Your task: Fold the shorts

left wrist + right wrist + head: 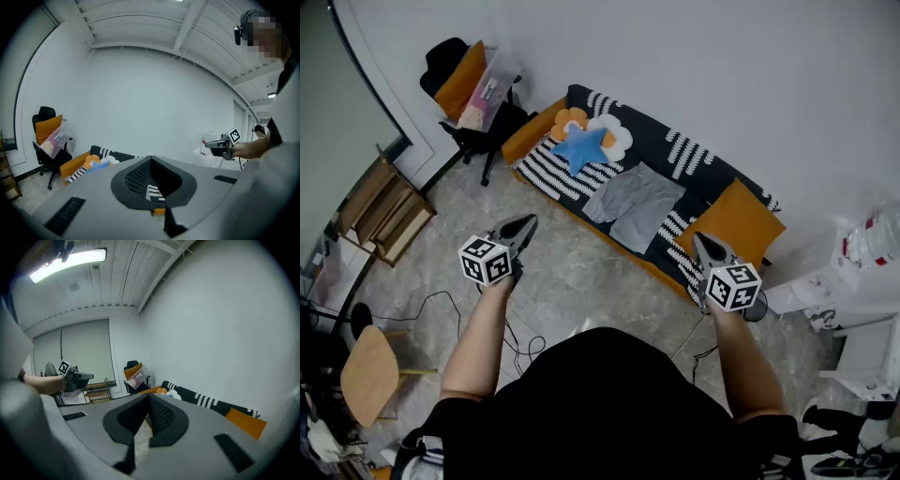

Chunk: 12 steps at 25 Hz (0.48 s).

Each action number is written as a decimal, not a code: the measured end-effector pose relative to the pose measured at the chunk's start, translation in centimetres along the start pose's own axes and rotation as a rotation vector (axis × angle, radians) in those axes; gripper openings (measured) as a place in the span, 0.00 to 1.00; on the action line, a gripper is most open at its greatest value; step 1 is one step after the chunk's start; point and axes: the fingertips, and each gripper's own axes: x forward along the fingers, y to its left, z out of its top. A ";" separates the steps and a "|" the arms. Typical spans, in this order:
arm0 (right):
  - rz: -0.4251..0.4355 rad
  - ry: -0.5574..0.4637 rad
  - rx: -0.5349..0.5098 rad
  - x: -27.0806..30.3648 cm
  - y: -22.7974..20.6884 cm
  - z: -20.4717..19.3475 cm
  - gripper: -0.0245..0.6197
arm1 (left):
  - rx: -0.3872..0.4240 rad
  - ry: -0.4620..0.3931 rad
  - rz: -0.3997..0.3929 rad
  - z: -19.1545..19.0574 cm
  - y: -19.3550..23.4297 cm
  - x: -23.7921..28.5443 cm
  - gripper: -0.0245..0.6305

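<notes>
Grey shorts [635, 205] lie spread flat on the seat of a black-and-white patterned sofa [703, 155] against the far wall. My left gripper [523, 226] hangs over the floor in front of the sofa's left half, jaws shut and empty. My right gripper [703, 246] is held near the sofa's right end, beside an orange cushion [739, 222], also shut with nothing in it. Both point toward the sofa, a good way short of the shorts. The left gripper view shows the sofa's left end [105, 154]; the right gripper view shows the sofa [206, 401] along the wall.
A blue star pillow [584, 146] and flower cushions sit at the sofa's left end. An office chair [473, 94] with an orange cushion stands at the far left. Wooden shelving [384, 206], a round stool [367, 373] and floor cables [517, 347] lie left; a white appliance [862, 258] stands right.
</notes>
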 end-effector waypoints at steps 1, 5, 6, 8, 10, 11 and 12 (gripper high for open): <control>-0.002 0.000 0.001 0.0 0.0 -0.1 0.04 | -0.001 0.002 -0.001 -0.1 0.0 0.0 0.06; -0.014 -0.006 -0.002 -0.1 -0.4 0.0 0.04 | -0.007 0.010 -0.005 -0.5 -0.4 0.2 0.06; -0.017 -0.010 -0.004 -0.1 -0.5 0.1 0.04 | -0.009 0.012 -0.005 -0.6 -0.5 0.3 0.06; -0.021 -0.021 -0.008 -0.1 -0.9 0.4 0.04 | -0.010 0.014 -0.003 -0.7 -0.7 0.7 0.06; -0.024 -0.034 -0.006 -0.1 -1.4 0.7 0.05 | -0.009 0.015 -0.002 -0.6 -1.1 1.3 0.06; -0.026 -0.039 -0.003 -0.1 -1.7 0.8 0.05 | -0.007 0.015 -0.002 -0.5 -1.3 1.6 0.06; -0.027 -0.043 -0.001 -0.1 -1.9 0.8 0.05 | -0.004 0.015 -0.003 -0.4 -1.6 2.0 0.06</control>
